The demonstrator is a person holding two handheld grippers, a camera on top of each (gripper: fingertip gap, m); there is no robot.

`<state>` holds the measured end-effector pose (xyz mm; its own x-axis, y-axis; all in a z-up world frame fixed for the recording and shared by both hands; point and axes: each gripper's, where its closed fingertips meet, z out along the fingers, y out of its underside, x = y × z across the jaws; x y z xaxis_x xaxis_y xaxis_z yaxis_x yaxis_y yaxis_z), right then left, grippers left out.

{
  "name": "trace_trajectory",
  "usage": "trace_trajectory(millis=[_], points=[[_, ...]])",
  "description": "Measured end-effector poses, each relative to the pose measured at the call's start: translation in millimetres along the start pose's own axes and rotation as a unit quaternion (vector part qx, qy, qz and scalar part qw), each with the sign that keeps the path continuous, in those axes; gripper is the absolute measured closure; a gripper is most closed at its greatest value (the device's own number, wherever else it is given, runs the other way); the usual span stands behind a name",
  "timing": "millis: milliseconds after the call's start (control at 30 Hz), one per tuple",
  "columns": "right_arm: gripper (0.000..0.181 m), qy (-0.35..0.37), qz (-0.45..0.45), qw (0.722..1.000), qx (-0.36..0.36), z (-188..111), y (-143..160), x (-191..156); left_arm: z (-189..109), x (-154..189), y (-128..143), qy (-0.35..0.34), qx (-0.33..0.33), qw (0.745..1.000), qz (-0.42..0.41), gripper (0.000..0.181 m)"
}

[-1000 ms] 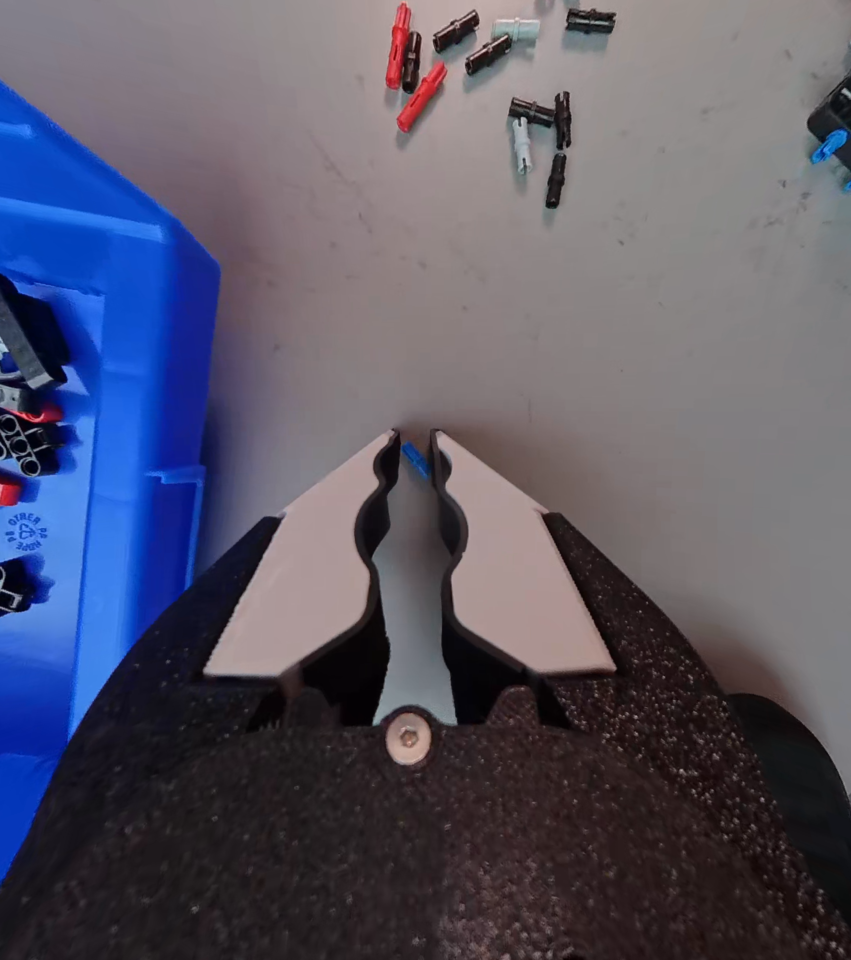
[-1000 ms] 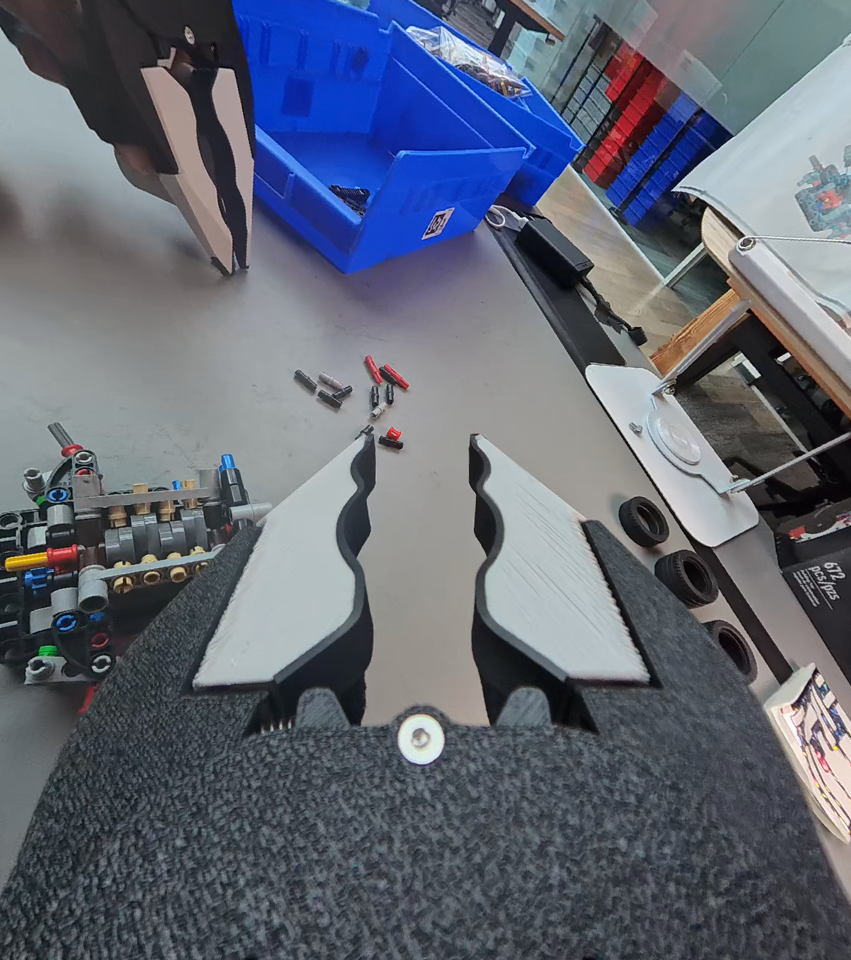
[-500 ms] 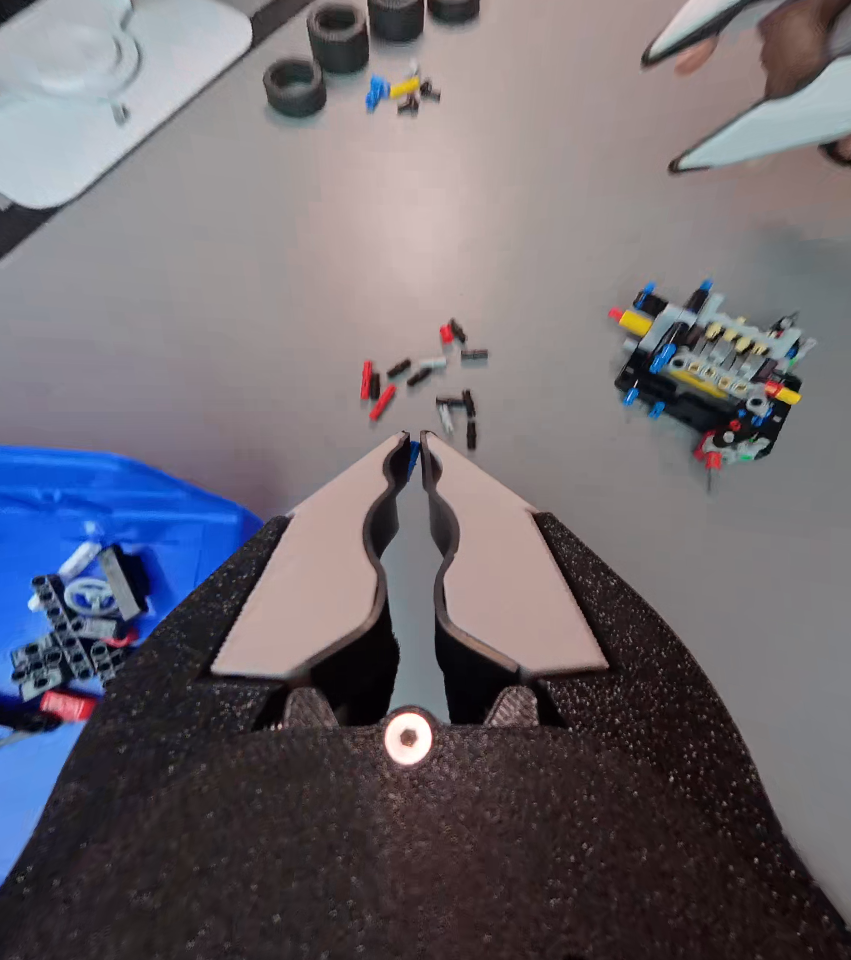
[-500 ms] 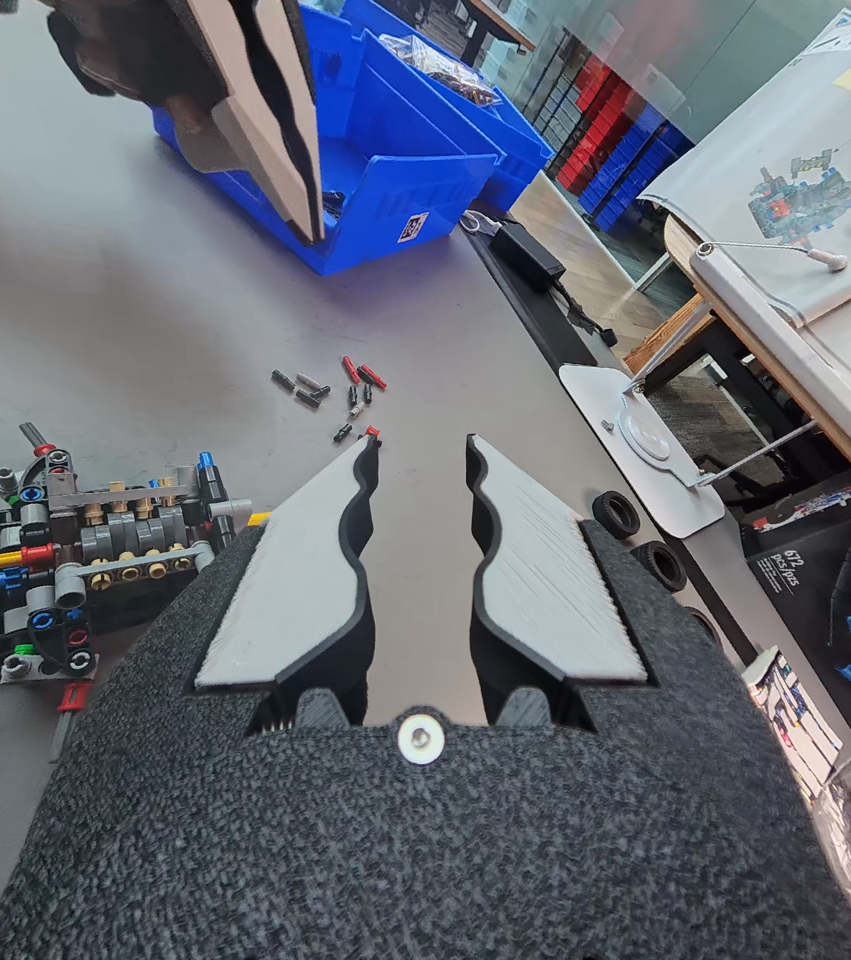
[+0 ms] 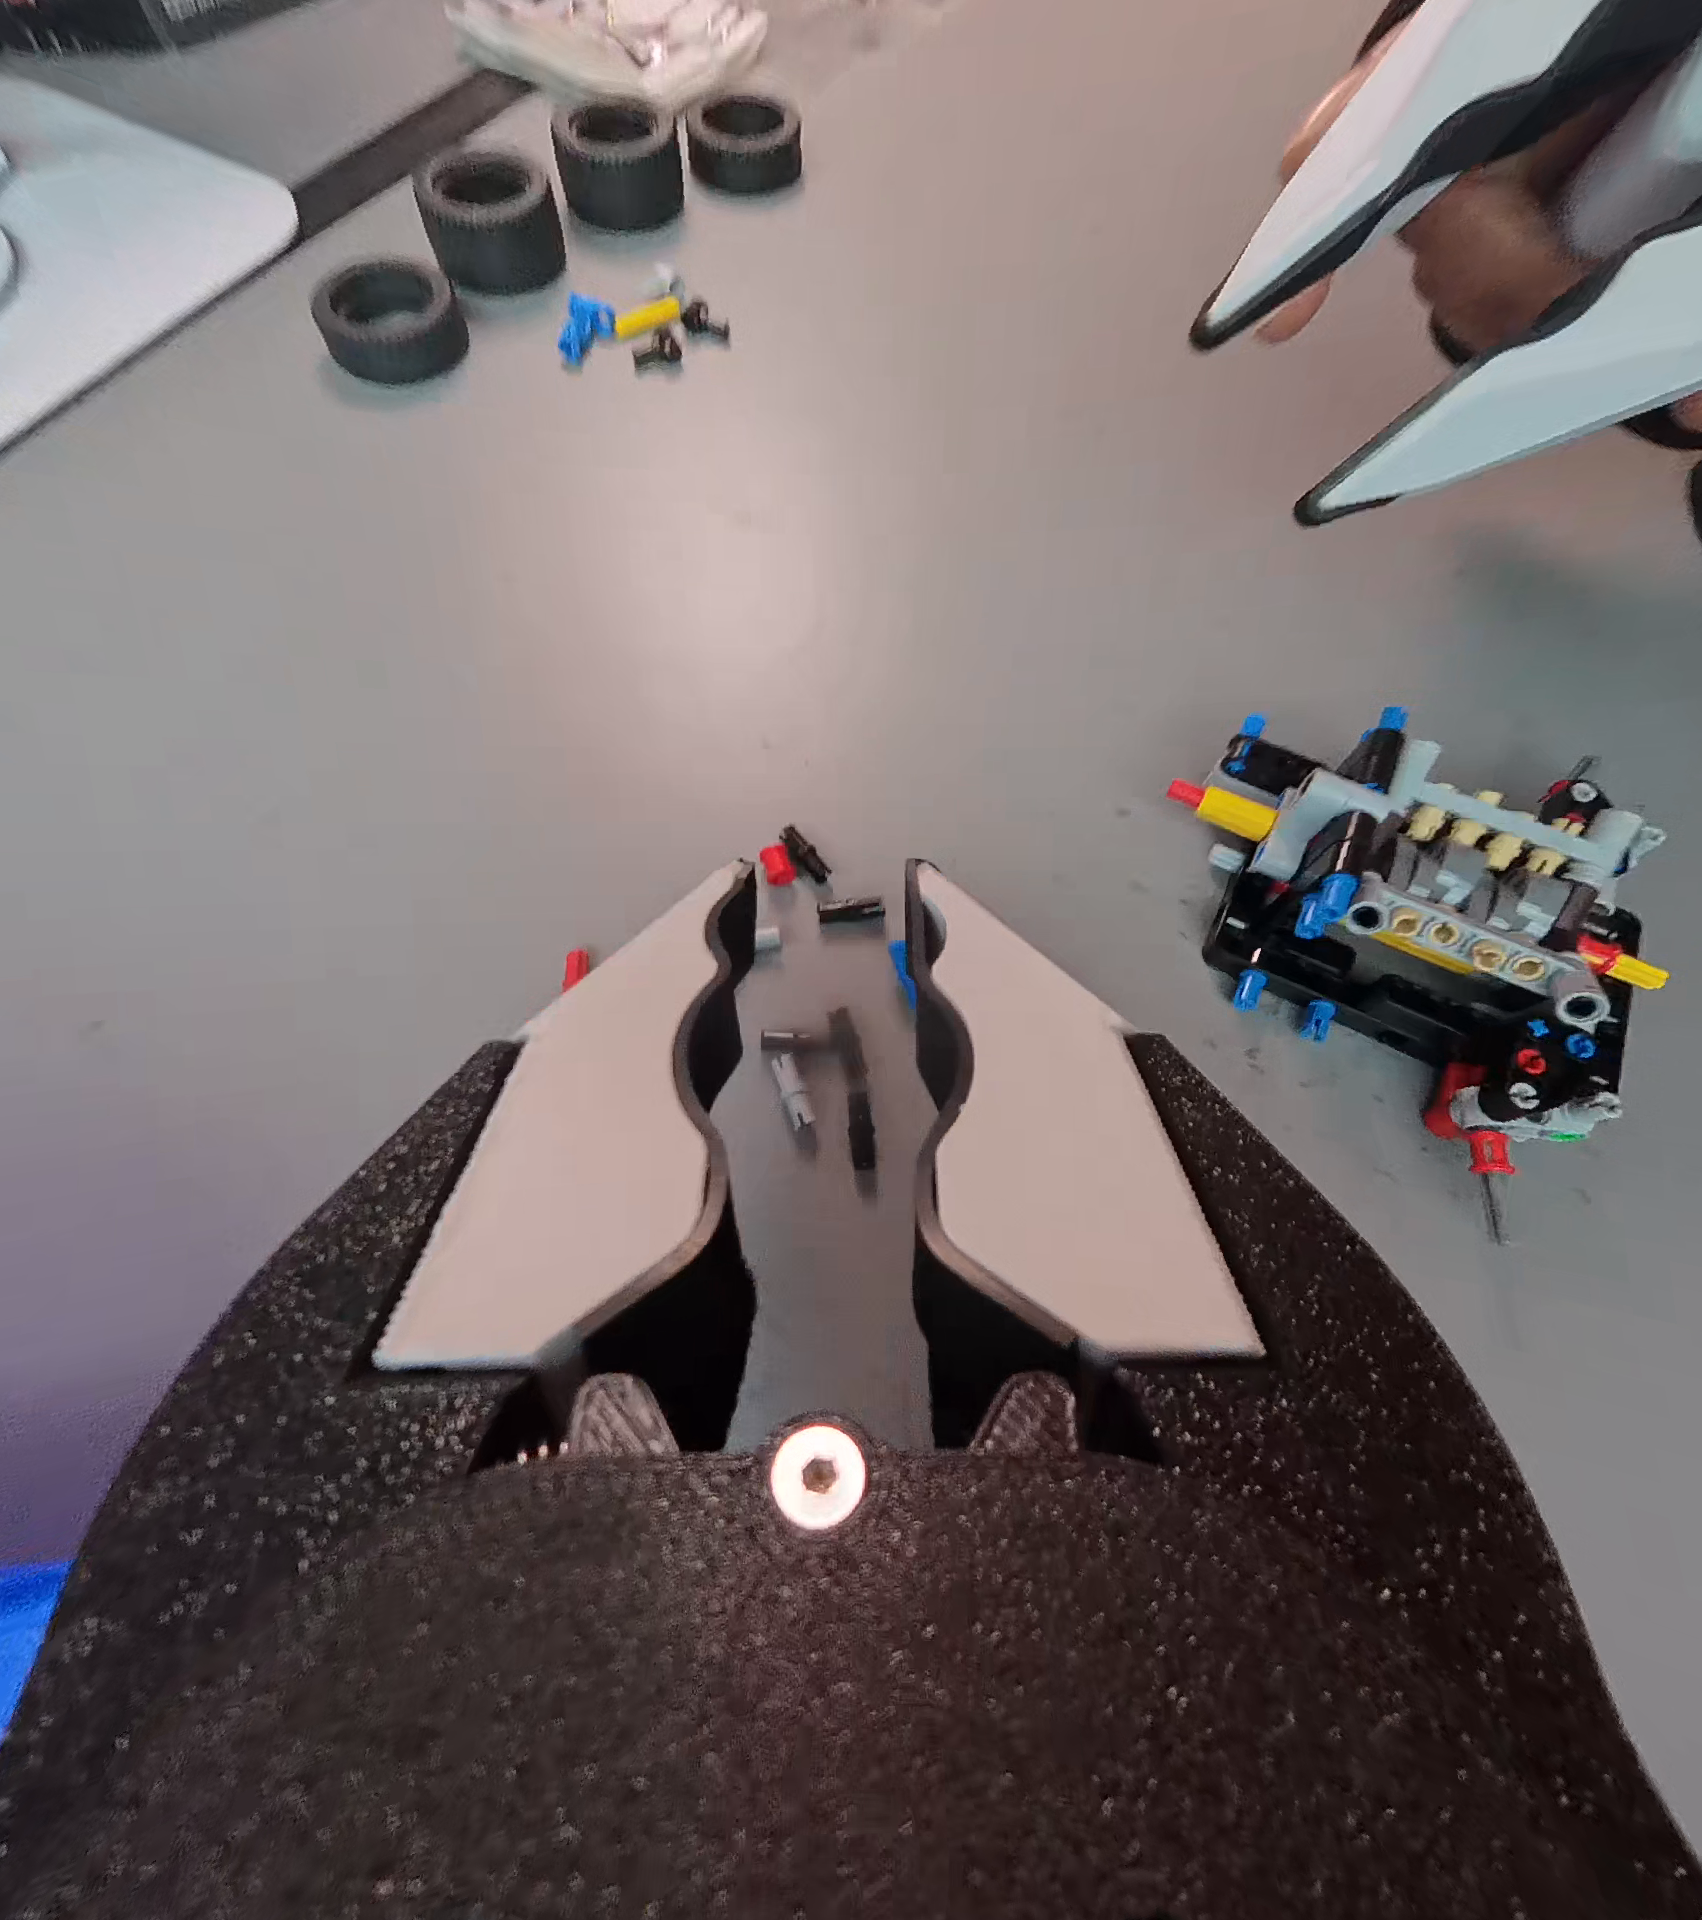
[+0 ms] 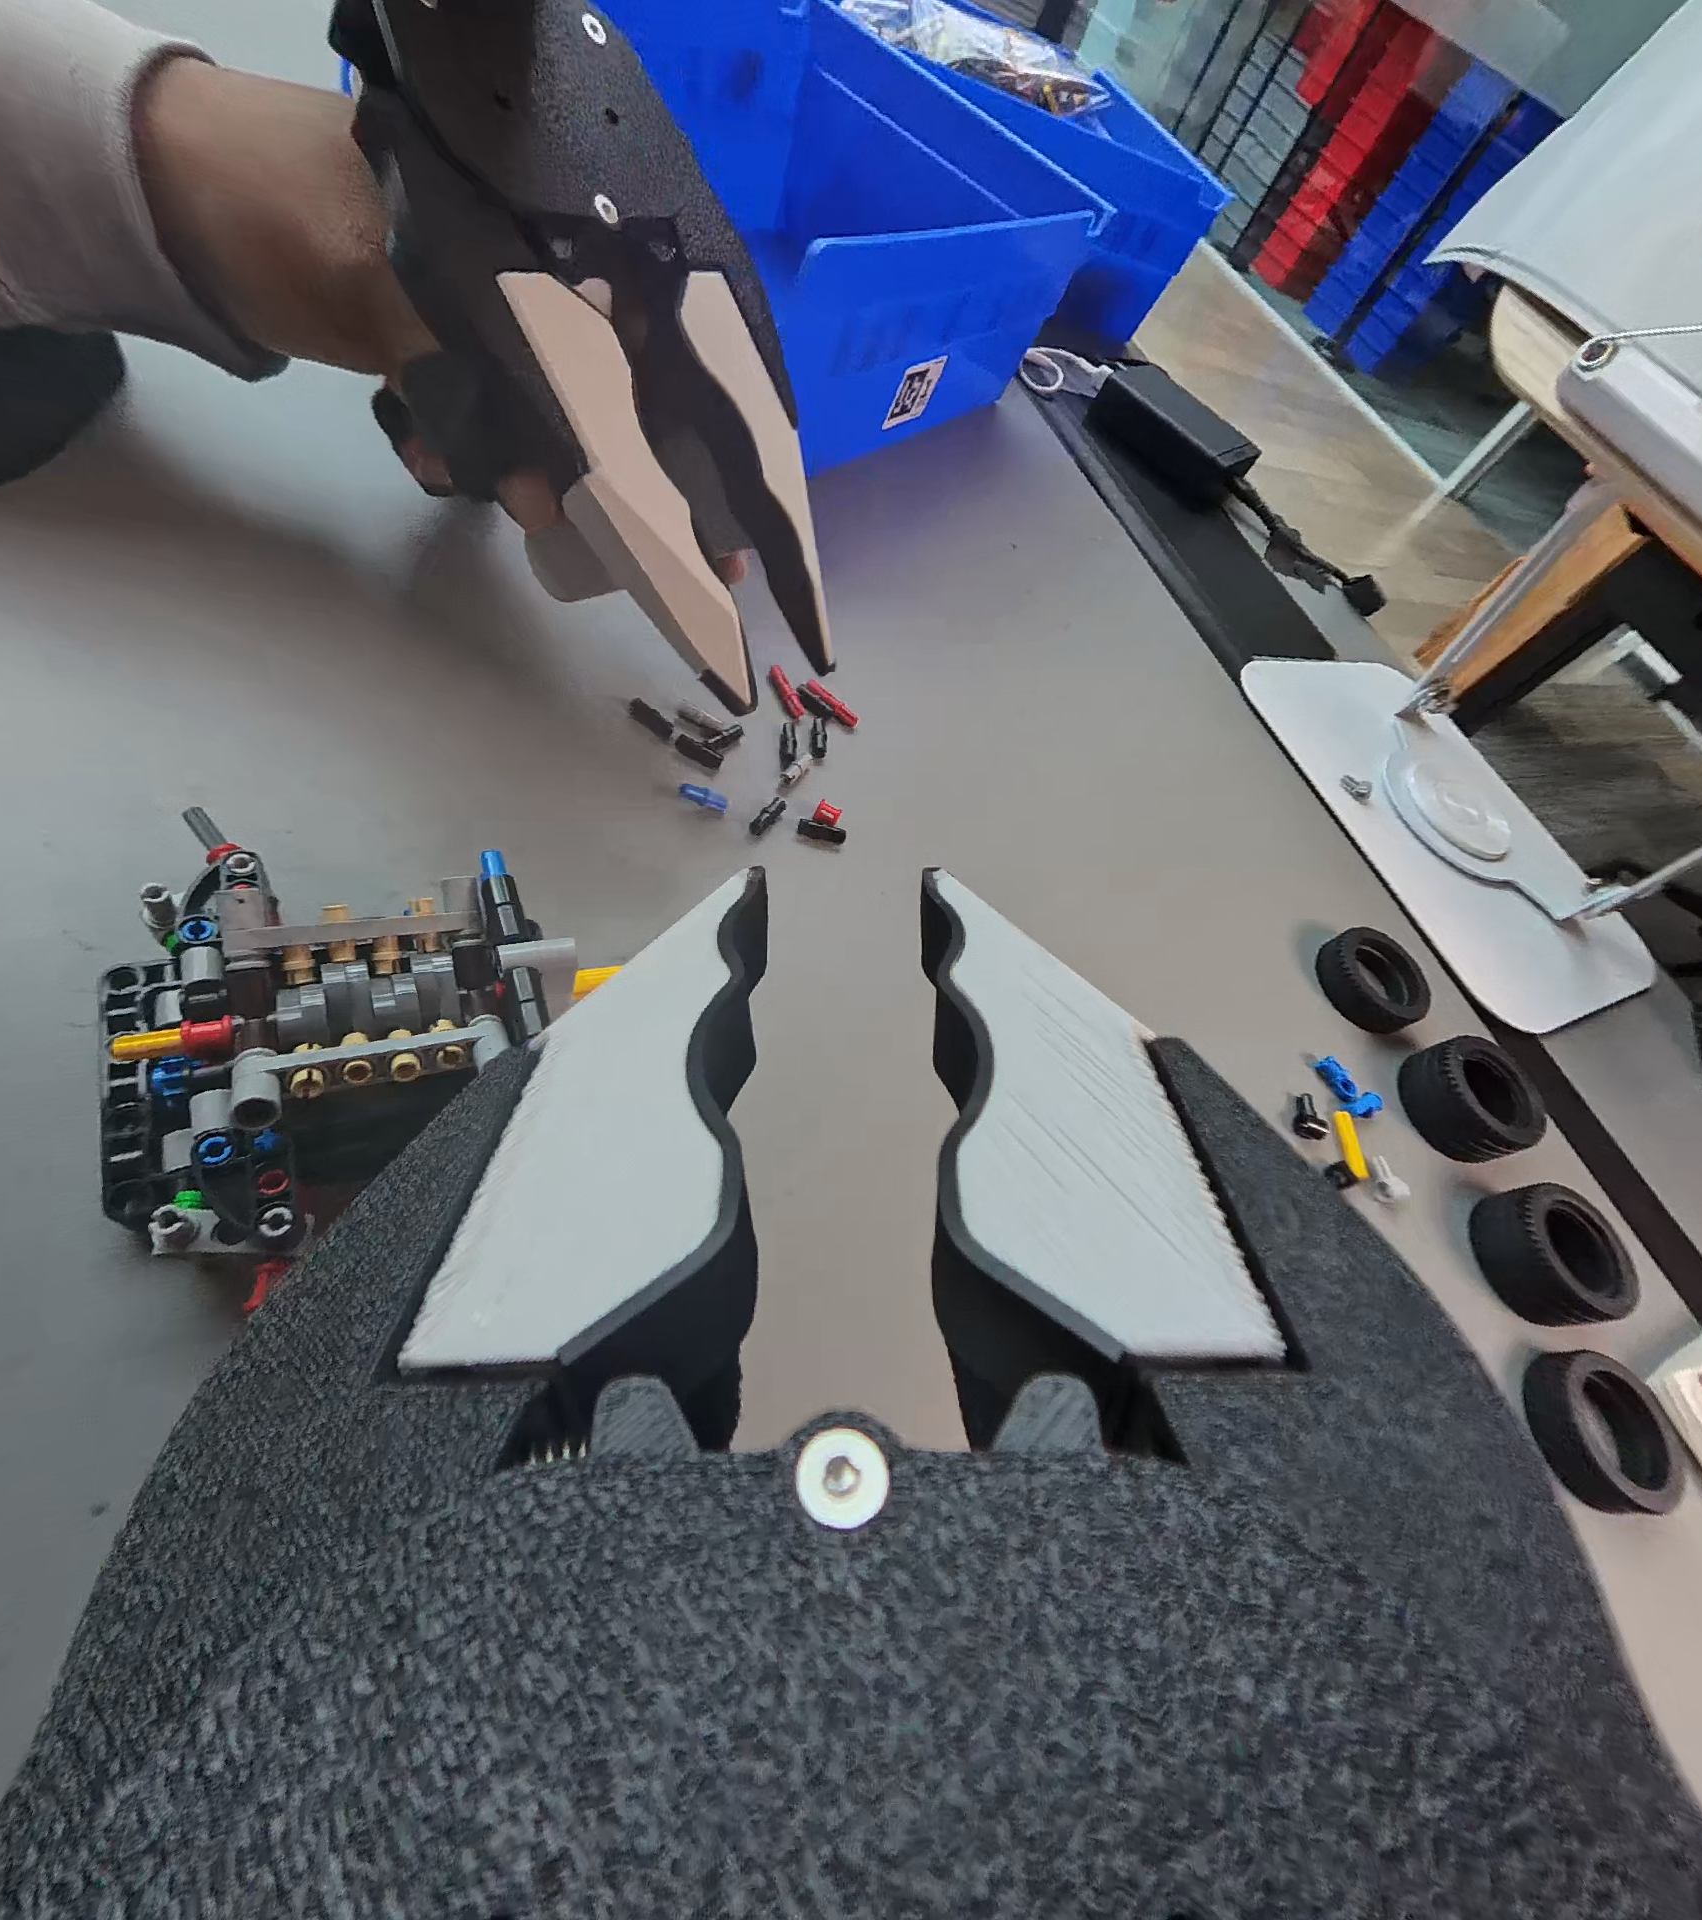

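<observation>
Left tongs (image 5: 828, 878) now parted over loose pins (image 5: 831, 1023); blue pin (image 6: 702, 797) dropped.

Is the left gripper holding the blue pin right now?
No, the left gripper is open and the blue pin lies on the table.

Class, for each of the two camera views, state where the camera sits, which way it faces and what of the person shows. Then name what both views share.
Left wrist view: on the left gripper, looking down along its open fingers at loose pins on the grey table; no body part of its own, only the right gripper top right.
Right wrist view: on the right gripper, facing across the table toward blue bins; a hand and sleeve hold the left gripper.
Shared: pins, brick model, four tyres.
</observation>
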<state>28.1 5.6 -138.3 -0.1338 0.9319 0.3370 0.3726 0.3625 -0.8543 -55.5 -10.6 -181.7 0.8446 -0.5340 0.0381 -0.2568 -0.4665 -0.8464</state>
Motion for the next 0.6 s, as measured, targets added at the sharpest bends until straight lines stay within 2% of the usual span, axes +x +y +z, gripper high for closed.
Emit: trace_trajectory(millis=[33,100,200,333,467,600], points=[[0.153,-0.018,0.008,1.0,0.003,-2,0,-2,-4,6,-9,0.008,0.028,0.999,0.012,0.15],[0.157,-0.083,0.02,0.996,-0.007,-8,7,-17,-11,21,-21,0.036,0.071,0.996,0.028,0.146],[0.163,-0.18,0.03,0.983,-0.033,-19,23,-45,-16,54,-21,0.116,0.078,0.989,0.04,0.147],[0.165,-0.208,0.03,0.976,-0.05,-16,33,-58,-14,81,-4,0.171,0.041,0.982,0.069,0.154],[0.167,-0.233,0.049,0.97,-0.051,-7,34,-70,-12,90,4,0.179,0.028,0.979,0.092,0.155],[0.167,-0.24,0.061,0.967,-0.051,-3,34,-74,-14,90,1,0.18,0.042,0.979,0.088,0.156]])
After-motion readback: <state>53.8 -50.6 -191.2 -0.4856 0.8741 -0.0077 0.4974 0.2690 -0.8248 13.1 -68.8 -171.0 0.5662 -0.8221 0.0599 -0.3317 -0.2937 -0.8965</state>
